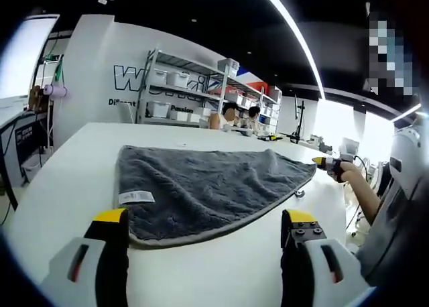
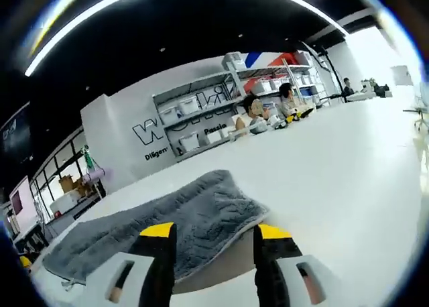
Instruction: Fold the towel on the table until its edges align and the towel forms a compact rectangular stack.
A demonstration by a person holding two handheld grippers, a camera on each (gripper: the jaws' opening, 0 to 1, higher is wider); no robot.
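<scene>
A dark grey towel [image 1: 208, 186] lies spread flat on the white table [image 1: 74, 159], with a white label [image 1: 136, 198] near its front left edge. My left gripper [image 1: 204, 221] hovers just before the towel's near hem, jaws wide apart and holding nothing. The right gripper [image 1: 330, 163], held in a person's hand, sits by the towel's far right corner. In the right gripper view the towel [image 2: 181, 223] stretches away to the left. There my right gripper [image 2: 214, 234] stands open over its near corner, with nothing gripped.
A small metal object [image 1: 299, 194] lies on the table beside the towel's right edge. The person's arm [image 1: 365, 196] reaches in from the right. Shelves with white bins [image 1: 177, 92] and seated people [image 2: 268, 112] are far behind. Bare tabletop [image 2: 348, 179] spreads right of the towel.
</scene>
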